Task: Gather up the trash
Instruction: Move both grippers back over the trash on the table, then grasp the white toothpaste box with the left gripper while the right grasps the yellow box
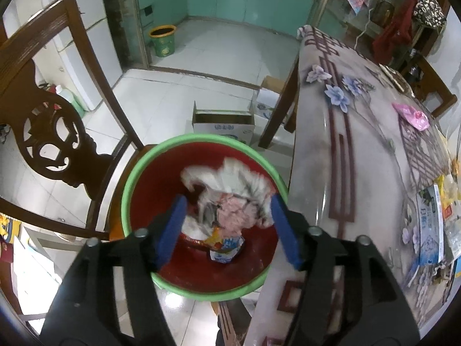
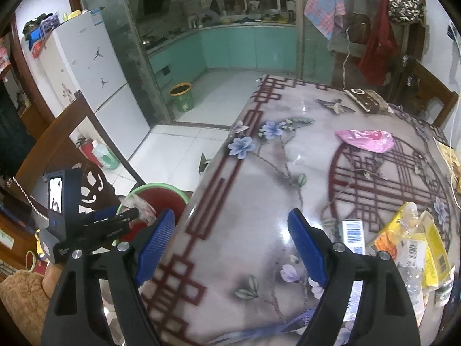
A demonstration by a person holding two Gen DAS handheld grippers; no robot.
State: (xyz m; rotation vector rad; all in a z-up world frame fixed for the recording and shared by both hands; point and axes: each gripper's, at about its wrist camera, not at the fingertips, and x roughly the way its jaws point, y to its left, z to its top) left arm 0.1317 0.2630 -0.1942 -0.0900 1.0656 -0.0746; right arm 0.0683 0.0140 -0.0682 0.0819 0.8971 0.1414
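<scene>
My left gripper (image 1: pixel 227 227) hangs open over a red bin with a green rim (image 1: pixel 201 138) beside the table. A crumpled clear and white wrapper (image 1: pixel 230 178) with a pink patch lies blurred between the blue pads, and neither pad presses on it. A small printed carton (image 1: pixel 227 249) lies on the bin's floor. My right gripper (image 2: pixel 232 242) stands open over the flowered table (image 2: pixel 259 187) with nothing between its fingers. On the table lie a pink wrapper (image 2: pixel 366 139), a barcoded box (image 2: pixel 354 236) and yellow packaging with a plastic bottle (image 2: pixel 412 239).
A carved wooden chair (image 1: pixel 49 121) stands left of the bin. An open cardboard box (image 1: pixel 224 124) sits on the tiled floor behind the bin, by a table leg. A second green bin (image 1: pixel 162 40) is far off at the kitchen doorway. A fridge (image 2: pixel 95 86) stands at the left.
</scene>
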